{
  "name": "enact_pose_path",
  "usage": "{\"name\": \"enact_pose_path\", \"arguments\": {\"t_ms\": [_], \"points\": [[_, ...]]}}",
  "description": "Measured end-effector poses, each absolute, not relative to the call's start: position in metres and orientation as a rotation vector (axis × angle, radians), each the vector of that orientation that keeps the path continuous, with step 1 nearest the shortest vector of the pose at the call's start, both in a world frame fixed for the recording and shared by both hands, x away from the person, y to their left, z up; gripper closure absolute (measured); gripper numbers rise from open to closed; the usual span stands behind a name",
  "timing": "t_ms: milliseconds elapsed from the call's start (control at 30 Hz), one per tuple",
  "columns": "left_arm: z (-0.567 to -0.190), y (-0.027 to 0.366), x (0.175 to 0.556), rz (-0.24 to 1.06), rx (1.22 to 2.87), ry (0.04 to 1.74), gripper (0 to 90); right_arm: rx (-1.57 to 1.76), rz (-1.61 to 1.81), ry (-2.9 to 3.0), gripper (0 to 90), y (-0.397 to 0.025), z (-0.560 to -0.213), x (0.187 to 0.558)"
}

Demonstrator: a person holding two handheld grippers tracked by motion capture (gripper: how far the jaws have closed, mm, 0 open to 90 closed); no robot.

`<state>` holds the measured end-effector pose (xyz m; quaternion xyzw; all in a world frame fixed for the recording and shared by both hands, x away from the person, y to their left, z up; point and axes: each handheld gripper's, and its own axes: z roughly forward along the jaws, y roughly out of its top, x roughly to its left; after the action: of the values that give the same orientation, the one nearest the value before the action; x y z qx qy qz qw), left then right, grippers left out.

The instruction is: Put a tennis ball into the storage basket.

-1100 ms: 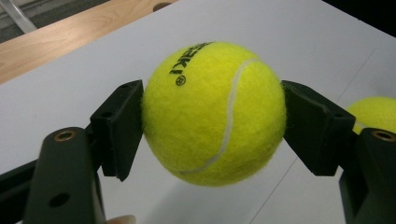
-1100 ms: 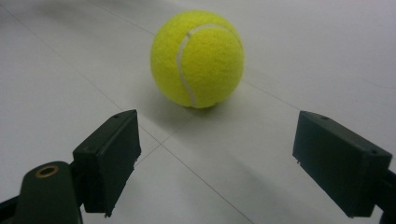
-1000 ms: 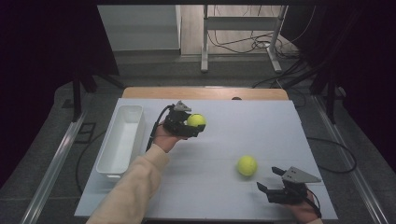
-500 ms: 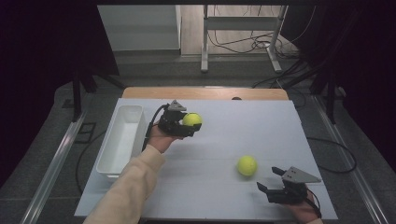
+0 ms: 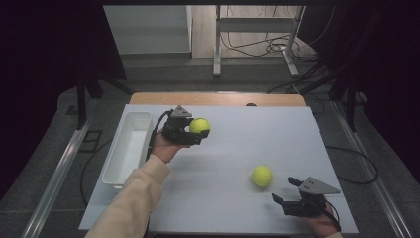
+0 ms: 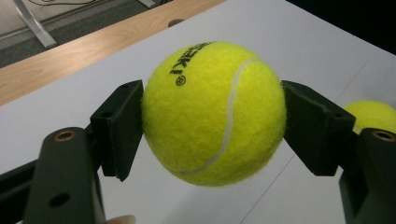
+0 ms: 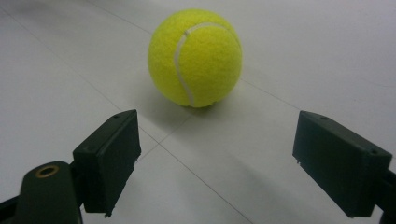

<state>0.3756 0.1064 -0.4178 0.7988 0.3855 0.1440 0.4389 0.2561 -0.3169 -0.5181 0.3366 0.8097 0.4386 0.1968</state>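
Your left gripper [image 5: 197, 133] is squeezing a fuzzy yellow tennis ball [image 5: 199, 125] between its two black jaws and holds it up above the white table [image 5: 277, 134], just right of the long white plastic tray [image 5: 128, 148] at the left side. I think you are in the carry step, and that ball looks ready to go into the tray. So your next move is to swing it left over the tray, go low, then let go. Your right gripper [image 5: 289, 194] waits at the near right with its jaws spread wide and holding nothing. A second yellow tennis ball [image 5: 262, 175] rests on the table just in front of it.
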Motion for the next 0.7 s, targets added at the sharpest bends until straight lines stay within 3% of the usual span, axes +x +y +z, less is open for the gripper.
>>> {"name": "enact_pose_path", "arguments": {"t_ms": [700], "points": [[-0.404, 0.124, 0.367, 0.396, 1.939, 0.954, 26.5, 0.948, 1.228, 2.26, 15.7, -0.318, -0.518, 0.256]]}}
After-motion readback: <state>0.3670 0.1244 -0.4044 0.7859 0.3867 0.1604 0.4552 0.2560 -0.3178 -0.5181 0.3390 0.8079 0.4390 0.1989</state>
